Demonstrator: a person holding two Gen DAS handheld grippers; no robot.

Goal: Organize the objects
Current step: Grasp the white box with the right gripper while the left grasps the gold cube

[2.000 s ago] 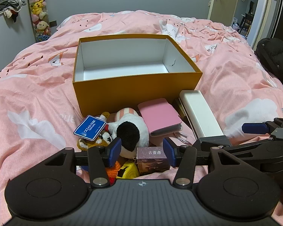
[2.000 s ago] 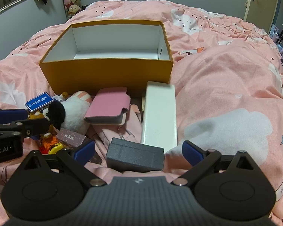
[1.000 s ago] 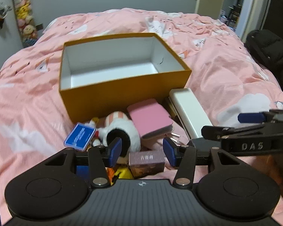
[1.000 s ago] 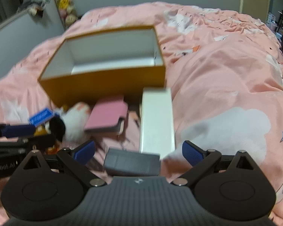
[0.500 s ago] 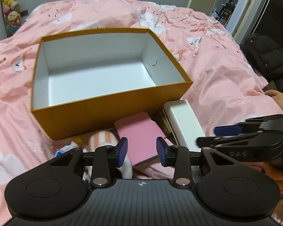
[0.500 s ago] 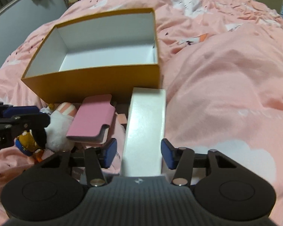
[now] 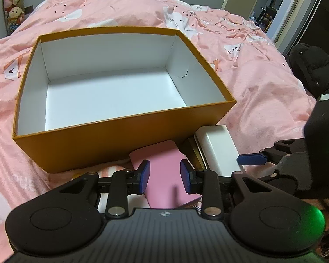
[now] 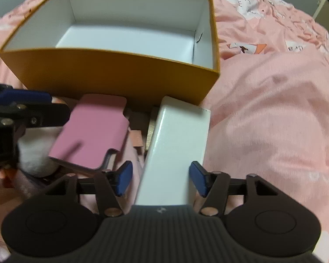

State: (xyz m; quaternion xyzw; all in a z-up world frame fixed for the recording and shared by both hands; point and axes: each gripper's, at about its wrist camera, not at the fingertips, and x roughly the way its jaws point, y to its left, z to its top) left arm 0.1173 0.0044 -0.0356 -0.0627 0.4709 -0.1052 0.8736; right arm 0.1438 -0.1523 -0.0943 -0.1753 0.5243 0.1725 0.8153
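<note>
Left gripper: blue pads either side of the flat pink leather-look wallet. Both pads seem to meet the wallet's edges, but contact is not certain; cannot tell whether it grips. Under and to its left, a bit of white striped plush shows between the fingers' linkage.

Right gripper: blue-tipped jaws straddle the long white glossy rectangular box, which runs straight ahead from the tool's base. A narrow gap is visible between each pad and the box sides, so the jaws are parted and not clamping. The near end of the box is hidden under the gripper body.

Left of the right gripper lies the same pink wallet, tilted, resting on a white fluffy plush toy, with the left gripper's black frame over its far left edge. Between the wallet and the white box, small brownish flat items, too blurred to identify.

Just ahead of both tools, touching or almost touching the far ends of the wallet and the white box: large open orange cardboard box with white interior, nothing inside.

All sits on a pink patterned duvet. Far right of the left gripper, a black padded jacket. Far left, stuffed toys stacked by the wall.
</note>
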